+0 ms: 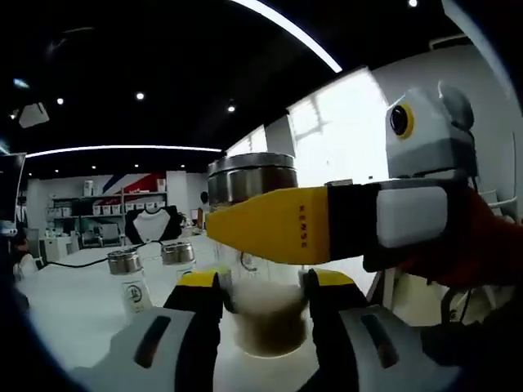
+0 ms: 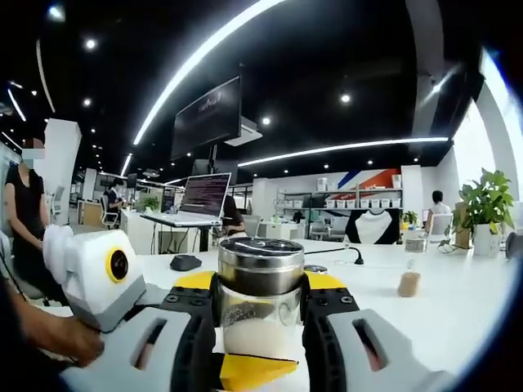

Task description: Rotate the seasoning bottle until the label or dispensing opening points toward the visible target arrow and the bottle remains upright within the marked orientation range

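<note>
Gripping seasoning bottle [image 2: 261, 304], both grippers

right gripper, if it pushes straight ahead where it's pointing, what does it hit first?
The bottle: it already sits between the right gripper jaws, which appear closed on it. Beyond it, the table looks free; farther depth is unclear.

Both views low, close, opposite sides of bottle [image 1: 260, 269].
</note>
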A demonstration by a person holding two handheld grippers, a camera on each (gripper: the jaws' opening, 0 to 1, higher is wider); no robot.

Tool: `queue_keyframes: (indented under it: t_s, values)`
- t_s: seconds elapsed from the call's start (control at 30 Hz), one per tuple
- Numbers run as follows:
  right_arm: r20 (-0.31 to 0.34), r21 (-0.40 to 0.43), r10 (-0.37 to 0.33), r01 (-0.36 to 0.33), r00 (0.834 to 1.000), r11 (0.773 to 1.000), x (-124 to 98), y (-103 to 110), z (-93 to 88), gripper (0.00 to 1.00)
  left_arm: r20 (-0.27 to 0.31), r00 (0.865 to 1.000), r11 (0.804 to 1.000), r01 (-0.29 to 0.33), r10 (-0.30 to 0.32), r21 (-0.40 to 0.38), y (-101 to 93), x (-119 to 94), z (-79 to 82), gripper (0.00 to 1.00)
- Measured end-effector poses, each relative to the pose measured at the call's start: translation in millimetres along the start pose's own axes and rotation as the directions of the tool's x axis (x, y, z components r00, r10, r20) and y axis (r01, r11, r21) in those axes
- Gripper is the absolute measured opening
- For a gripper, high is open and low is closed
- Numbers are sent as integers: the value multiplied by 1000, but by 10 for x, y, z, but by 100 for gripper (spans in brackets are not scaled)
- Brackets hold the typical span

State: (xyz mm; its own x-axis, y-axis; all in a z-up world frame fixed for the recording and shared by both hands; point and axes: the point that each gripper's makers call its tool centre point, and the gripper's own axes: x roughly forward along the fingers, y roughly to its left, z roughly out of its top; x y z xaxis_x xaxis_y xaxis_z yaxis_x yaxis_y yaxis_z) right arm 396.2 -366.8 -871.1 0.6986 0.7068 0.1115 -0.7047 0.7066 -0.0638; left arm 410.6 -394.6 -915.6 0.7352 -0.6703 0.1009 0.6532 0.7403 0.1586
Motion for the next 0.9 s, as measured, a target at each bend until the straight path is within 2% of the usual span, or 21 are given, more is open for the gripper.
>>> queue_keyframes:
  t_s: [0.1, 0.23, 0.33, 0.37, 0.4, 0.43, 0.53, 0.63, 0.7, 0.8, 0.83, 0.9]
  values:
    - [3, 21, 23, -24, 1000, 1000, -14, -31, -7, 37, -20, 1000, 999, 12, -11, 36, 16, 31, -11, 43]
    - [-26, 30, 80, -80, 996, 996, -12, -50, -37, 37, -31, 997, 998, 64, -64, 3, 29, 56, -38, 43]
    - [-26, 25, 136, -136, 990, 990, 4, -45, -26, 37, -6, 994, 994, 106, -106, -11, 34, 58, -15, 43]
    - [-28, 24, 151, -151, 988, 988, 10, -44, -23, 37, 7, 991, 990, 137, -137, -31, 24, 63, -6, 43]
    - [-32, 35, 177, -176, 984, 984, 15, -20, -25, 37, 25, 978, 977, 206, -205, -49, -21, 52, 3, 43]
    - [-44, 62, 203, -200, 978, 978, 13, -7, -36, 37, 33, 971, 969, 237, -235, -67, -53, 39, 11, 43]
    - [-50, 41, 213, -211, 976, 977, 10, 10, -15, 38, 40, 959, 956, 284, -282, -66, -73, 34, 30, 43]
    - [-59, 38, 254, -253, 965, 967, -2, 70, 19, 39, 53, 936, 927, 352, -348, -127, -164, -6, 72, 43]
    - [-67, 35, 277, -275, 958, 961, -13, 98, 25, 39, 52, 932, 925, 361, -357, -121, -169, -15, 86, 43]
    - [-84, 23, 309, -308, 947, 951, -36, 136, 3, 40, 18, 913, 910, 407, -407, -84, -236, -30, 68, 43]
    - [-88, 26, 308, -307, 947, 951, -39, 136, -2, 40, 8, 910, 905, 414, -415, -94, -250, -15, 60, 43]
    - [-107, 12, 268, -268, 957, 963, -42, 111, -18, 40, 1, 911, 907, 409, -411, -103, -259, 21, 58, 43]
